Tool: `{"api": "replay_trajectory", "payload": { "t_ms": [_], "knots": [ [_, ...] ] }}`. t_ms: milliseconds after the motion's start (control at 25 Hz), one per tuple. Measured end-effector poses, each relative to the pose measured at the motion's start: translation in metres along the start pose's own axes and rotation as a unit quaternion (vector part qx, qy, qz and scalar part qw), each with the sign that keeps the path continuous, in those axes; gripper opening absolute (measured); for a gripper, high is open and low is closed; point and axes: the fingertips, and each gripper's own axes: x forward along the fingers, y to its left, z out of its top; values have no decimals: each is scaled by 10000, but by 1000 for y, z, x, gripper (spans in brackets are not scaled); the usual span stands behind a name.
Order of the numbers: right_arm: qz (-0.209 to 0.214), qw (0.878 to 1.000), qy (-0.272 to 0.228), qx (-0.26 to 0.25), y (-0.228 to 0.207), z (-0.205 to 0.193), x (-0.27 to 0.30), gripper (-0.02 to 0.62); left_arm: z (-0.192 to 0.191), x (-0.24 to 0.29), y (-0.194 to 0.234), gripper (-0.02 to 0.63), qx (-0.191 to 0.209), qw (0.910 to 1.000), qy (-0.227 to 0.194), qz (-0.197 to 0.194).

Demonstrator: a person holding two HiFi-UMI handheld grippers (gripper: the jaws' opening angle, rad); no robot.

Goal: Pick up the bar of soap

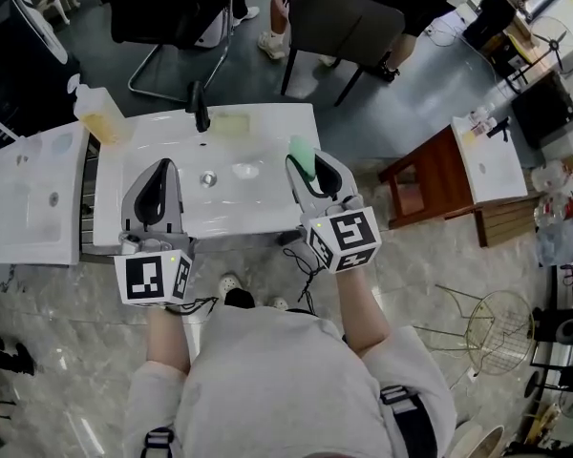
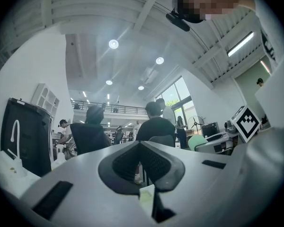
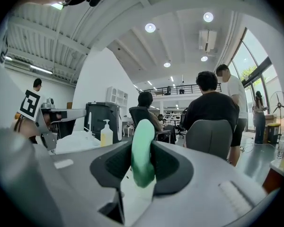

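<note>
The bar of soap (image 1: 303, 157) is pale green and oval. My right gripper (image 1: 304, 163) is shut on it and holds it on edge above the right half of the white sink (image 1: 267, 213). In the right gripper view the soap (image 3: 143, 151) stands upright between the dark pads (image 3: 168, 167), lifted free of the basin. My left gripper (image 1: 164, 164) hovers over the sink's left half with its jaw tips together and nothing in them. From the left gripper view (image 2: 140, 144) the soap (image 2: 197, 142) shows off to the right.
A black faucet (image 1: 199, 105) and a yellow soap dispenser (image 1: 99, 113) stand at the sink's back edge. A second white basin (image 1: 29, 198) lies to the left. A wooden table (image 1: 430, 179) is to the right, and seated people on chairs (image 1: 349, 22) are beyond the sink.
</note>
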Motion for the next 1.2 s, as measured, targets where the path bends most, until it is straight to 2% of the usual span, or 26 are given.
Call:
{"api": "replay_trajectory", "payload": {
  "t_ms": [440, 1200],
  "knots": [
    [75, 9992, -389, -4, -8, 20, -64, 127, 19, -30, -52, 8, 107, 9998, -102, 128],
    [65, 9971, -749, -119, -6, 30, -134, 127, 32, -81, -99, 8, 223, 9992, -140, 315]
  ]
}}
